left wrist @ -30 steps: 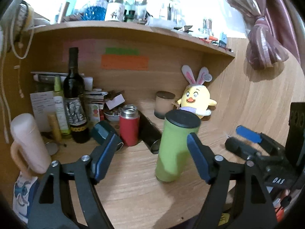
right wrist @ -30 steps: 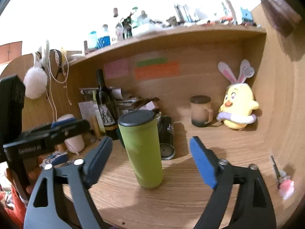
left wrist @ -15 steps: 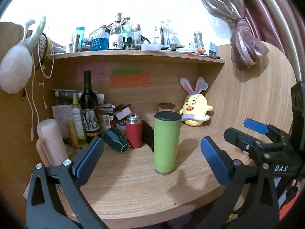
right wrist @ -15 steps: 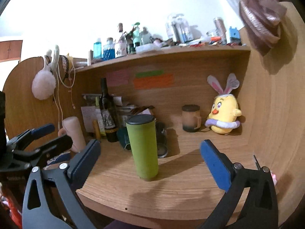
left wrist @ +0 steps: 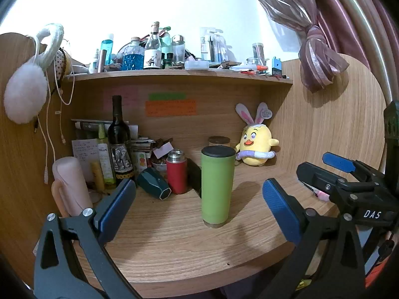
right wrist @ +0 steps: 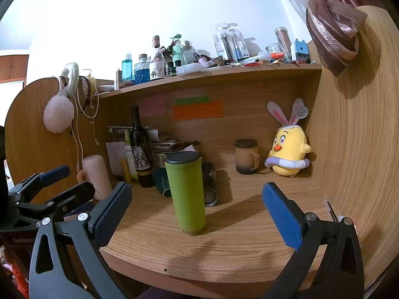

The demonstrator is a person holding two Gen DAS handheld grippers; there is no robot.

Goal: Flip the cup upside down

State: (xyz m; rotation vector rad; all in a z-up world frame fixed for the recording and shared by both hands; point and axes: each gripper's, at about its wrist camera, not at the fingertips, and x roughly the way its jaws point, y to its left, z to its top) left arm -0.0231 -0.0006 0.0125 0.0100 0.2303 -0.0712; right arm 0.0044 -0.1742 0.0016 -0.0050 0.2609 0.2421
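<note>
Lime-green cup [left wrist: 217,186] with a black end on top stands upright on the wooden desk [left wrist: 174,244], roughly in the middle and toward the front edge. Nothing is touching it. The bottom rim looks a bit lighter/tan, though I can't tell from the fisheye whether that's a base ring or just the light.

Left gripper [left wrist: 199,209] is spread wide, blue pads on either side of the cup from its own view but well short of it, holding nothing. Right gripper [right wrist: 197,211] is just as wide open and also empty, sitting back near the desk's front edge with the cup between its fingers in view but apart from them.

Behind the cup: a red flask [left wrist: 176,172], a dark teal cup [left wrist: 154,184] lying on its side, a wine bottle [left wrist: 119,139], a lidded mug [right wrist: 245,156] and a yellow chick plush [right wrist: 289,154] with bunny ears in the back right corner.
</note>
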